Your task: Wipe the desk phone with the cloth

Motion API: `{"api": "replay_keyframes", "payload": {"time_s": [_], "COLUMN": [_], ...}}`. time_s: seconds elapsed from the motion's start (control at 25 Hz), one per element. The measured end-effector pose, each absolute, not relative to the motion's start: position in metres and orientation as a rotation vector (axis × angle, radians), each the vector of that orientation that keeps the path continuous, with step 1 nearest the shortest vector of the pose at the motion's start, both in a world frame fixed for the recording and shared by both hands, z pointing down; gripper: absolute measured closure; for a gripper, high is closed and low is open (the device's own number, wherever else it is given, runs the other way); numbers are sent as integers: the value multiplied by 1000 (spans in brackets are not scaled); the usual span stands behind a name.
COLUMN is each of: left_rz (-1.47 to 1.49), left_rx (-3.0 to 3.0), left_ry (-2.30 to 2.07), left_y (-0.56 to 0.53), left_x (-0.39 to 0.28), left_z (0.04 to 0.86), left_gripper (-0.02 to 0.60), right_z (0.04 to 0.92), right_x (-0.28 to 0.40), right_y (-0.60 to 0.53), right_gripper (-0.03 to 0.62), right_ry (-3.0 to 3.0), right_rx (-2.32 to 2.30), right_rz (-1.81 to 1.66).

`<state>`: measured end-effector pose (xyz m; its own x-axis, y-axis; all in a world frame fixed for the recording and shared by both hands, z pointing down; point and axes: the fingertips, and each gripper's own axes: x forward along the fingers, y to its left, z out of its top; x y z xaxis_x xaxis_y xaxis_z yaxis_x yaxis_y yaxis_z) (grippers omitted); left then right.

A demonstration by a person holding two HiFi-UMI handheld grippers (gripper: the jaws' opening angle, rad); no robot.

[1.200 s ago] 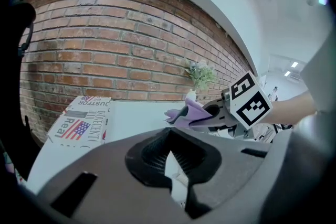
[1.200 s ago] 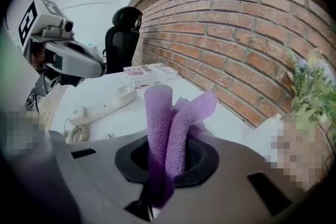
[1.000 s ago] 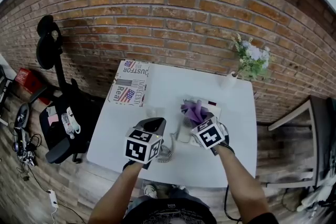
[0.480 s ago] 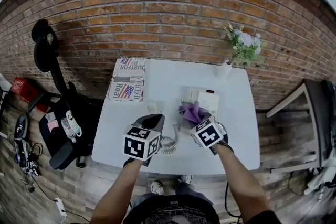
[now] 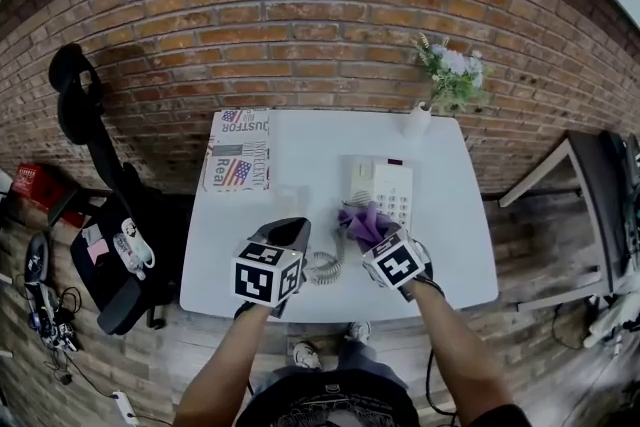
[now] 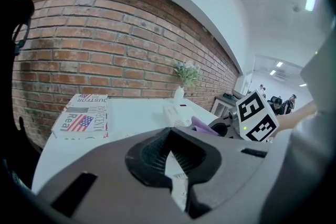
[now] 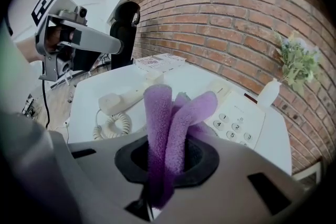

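Cloth is what I check first: the purple cloth (image 7: 169,123) stands up in folds out of my right claw (image 7: 167,162), which is clamped on it. The bunch hangs at the near left corner of the desk phone (image 5: 384,191) — I cannot tell whether it touches the casing.

The phone sits on the white surface (image 5: 300,160) with its keypad facing up. Its handset (image 7: 123,98) is off the phone and lies on the surface just to the phone's left. The coiled cord (image 5: 322,267) is bunched to the phone's left, on the side nearer me.

My left claw (image 6: 169,152) is held above the surface, left of the phone and beyond the cord. Its pads are drawn together with nothing between them.

Well to the phone's left, at the far corner of the surface, lies a flat box printed with a flag (image 5: 238,163). Behind the phone and a little to its right stands a white vase (image 5: 417,121) of flowers, close to the brick wall (image 5: 300,15). A black office chair (image 5: 105,205) stands on the floor, well left of the phone and off the surface.
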<state>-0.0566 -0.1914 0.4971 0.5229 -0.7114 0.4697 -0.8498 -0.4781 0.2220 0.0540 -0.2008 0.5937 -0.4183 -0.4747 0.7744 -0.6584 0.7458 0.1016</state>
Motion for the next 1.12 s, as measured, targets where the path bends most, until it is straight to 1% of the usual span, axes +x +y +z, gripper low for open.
{"api": "replay_keyframes", "payload": {"time_s": [0.56,0.8,1.12], "left_rz": [442,444,442], "left_rx": [2398,2398,2368], "left_ry": [-1203,-1204,-1253], "left_y": [-186,-196,-222], "left_x": [-52,-47,-39], "left_z": [495,494,496], "left_gripper": [577,576,577], "right_z": [598,569,531], "right_x": [54,58,71], "right_y": [-169,-179,-221], "right_gripper": [545,545,545], "right_ry": [-2077,-2119,-2204], "right_rx": [881,916,927], "right_rz": [334,317,273]}}
